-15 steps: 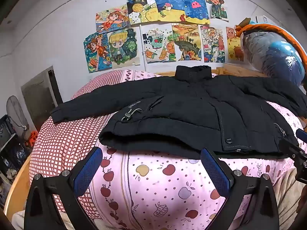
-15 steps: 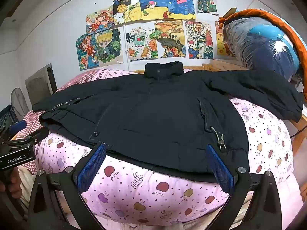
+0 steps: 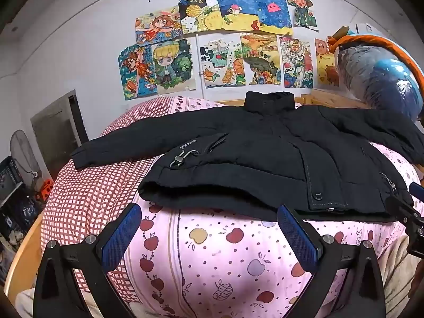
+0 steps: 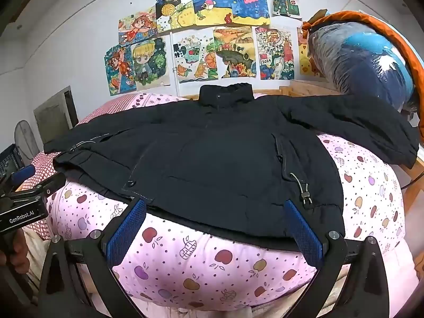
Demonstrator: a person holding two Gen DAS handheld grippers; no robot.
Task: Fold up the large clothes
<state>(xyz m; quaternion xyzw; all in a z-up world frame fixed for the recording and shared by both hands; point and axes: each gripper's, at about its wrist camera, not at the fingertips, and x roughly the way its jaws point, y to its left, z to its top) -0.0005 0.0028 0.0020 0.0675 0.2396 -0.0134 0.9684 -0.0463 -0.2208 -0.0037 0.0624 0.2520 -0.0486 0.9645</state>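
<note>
Both grippers, left (image 3: 209, 228) and right (image 4: 216, 224), hover wide open and empty just short of the jacket (image 4: 212, 153) spread on the quilt (image 4: 212, 265); folding seems unstarted, next pinch its hem.

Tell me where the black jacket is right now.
In both views the black jacket lies spread on the pink apple-print quilt, collar toward the wall drawings.
</note>
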